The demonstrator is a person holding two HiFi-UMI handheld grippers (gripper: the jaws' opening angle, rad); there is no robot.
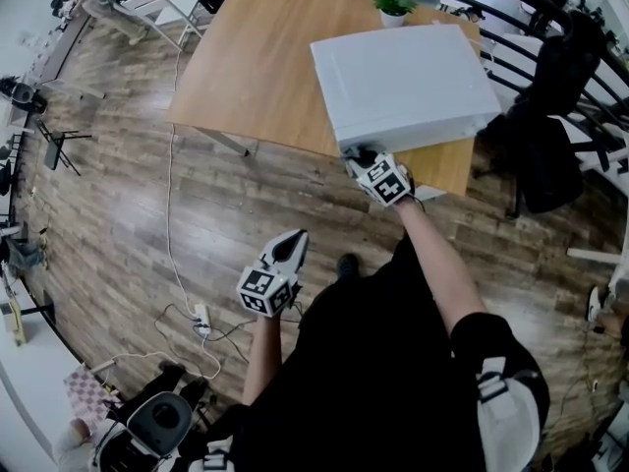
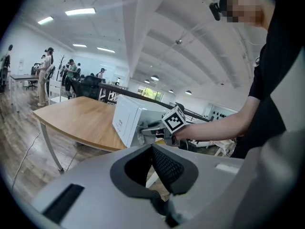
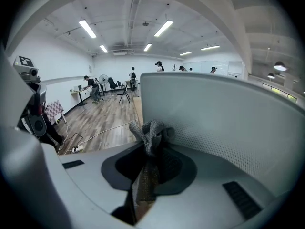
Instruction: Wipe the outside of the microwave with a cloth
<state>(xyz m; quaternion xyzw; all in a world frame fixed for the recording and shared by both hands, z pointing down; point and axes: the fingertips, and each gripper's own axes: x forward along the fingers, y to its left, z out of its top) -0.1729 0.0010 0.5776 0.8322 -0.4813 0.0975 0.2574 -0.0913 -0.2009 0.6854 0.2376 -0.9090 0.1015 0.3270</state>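
Right gripper [image 1: 358,154], jaws clamped on a grey cloth [image 3: 151,132], meets the near side of the microwave [image 1: 403,82], at one o'clock on the wooden table [image 1: 256,67]. Left gripper [image 1: 294,241] hangs closed and empty. Wiping seems underway; other faces likely remain.

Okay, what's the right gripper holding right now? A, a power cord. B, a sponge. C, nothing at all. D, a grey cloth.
D: the right gripper view shows a grey cloth bunched between the jaws of the right gripper, close by the white microwave.
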